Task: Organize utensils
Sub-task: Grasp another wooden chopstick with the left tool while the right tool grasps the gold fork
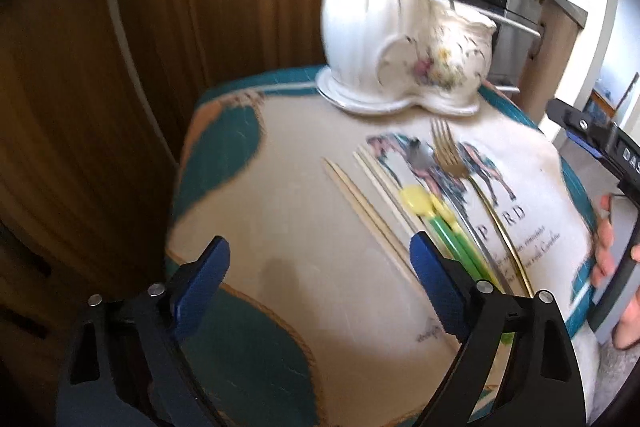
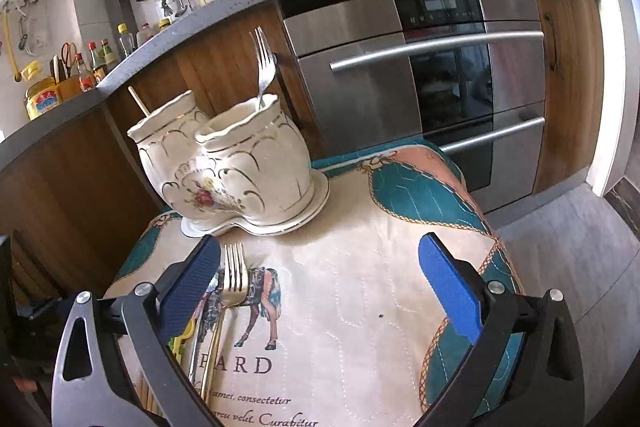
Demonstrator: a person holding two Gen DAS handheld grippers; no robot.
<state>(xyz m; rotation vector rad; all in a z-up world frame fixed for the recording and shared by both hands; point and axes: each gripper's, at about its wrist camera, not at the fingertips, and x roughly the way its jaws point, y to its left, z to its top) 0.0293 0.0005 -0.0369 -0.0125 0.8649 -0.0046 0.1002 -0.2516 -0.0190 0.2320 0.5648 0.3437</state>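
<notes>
your left gripper [image 1: 320, 267] hangs with its jaws spread wide and nothing between them, over the printed cloth [image 1: 280, 227], just left of the loose utensils. beside its right finger lie the pale chopsticks [image 1: 360, 203], two yellow-green plastic spoons [image 1: 432, 211], a steel spoon [image 1: 424, 157] and a gold fork [image 1: 450, 155], side by side. your right gripper [image 2: 320, 279] is likewise wide and empty, its left finger just beside that gold fork [image 2: 232, 279]. beyond stands the white double-pot ceramic holder [image 2: 236, 167] at the cloth's far edge: one pot holds a single chopstick [image 2: 138, 101], the other a silver fork [image 2: 264, 67], tines up.
</notes>
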